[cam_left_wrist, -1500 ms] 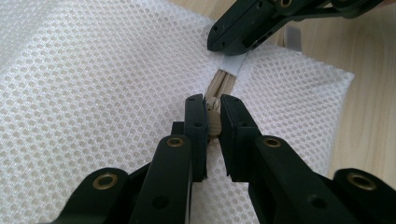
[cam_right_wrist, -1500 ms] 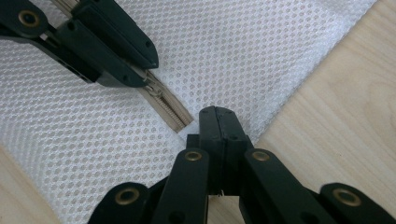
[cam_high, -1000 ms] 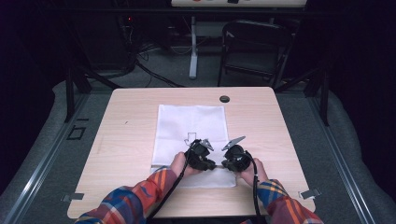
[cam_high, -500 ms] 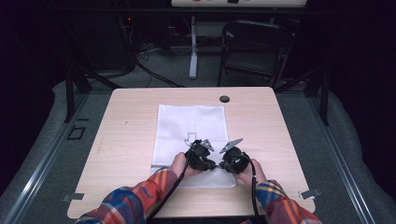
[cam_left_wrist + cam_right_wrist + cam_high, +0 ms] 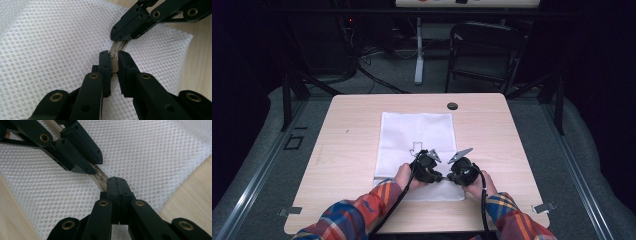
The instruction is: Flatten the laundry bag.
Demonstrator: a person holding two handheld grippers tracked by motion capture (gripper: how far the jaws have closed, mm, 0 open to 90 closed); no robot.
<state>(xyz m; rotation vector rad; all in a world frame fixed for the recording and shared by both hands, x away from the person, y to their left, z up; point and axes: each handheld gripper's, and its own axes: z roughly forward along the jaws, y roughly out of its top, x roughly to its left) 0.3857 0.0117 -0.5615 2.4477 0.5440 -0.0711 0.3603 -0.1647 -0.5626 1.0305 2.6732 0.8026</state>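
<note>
We see a white mesh bag lying flat on the wooden table, its near edge towards the person's side; every place below is given from this bag. A beige zipper runs along the bag's near part, and both grippers meet on it.

In the left gripper view, the left gripper has its jaws pressed together on the zipper's beige strip, which shows squeezed between the two black pads. Just beyond it along the zipper, the right gripper also bears down on the zipper line. In the right gripper view, the right gripper has its jaws fully together, tips on the zipper; what exactly sits between them we cannot tell, as the pads hide it. The left gripper stands just across the zipper teeth, very near.

From the high view, the left gripper and the right gripper sit side by side over the bag's near part, almost touching, held by hands in plaid sleeves. A faint dark outline is on the bag just beyond them.

A small dark round disc lies on the table beyond the bag's far edge. Further beyond stands a dark chair on the floor.
</note>
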